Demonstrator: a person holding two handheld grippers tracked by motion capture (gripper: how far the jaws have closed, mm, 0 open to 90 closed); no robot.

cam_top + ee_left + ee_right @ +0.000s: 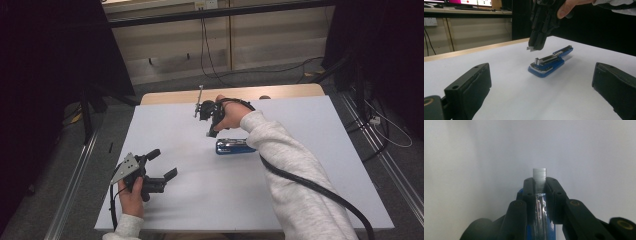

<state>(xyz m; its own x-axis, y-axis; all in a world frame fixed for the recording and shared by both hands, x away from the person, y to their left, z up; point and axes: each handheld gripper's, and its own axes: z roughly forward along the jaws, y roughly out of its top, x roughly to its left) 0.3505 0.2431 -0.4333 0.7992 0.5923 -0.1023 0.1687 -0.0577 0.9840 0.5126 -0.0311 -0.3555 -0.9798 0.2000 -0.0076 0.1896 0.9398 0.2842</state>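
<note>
Blue stapler (550,63) on the white table (200,200), just below right gripper (532,48) pinching a staple strip (539,177); left gripper (162,165) spread wide.

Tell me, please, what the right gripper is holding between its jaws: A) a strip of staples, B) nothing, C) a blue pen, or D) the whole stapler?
A: the right gripper pinches a small silvery strip of staples between its closed jaws, above the open blue stapler lying on the table.
</note>
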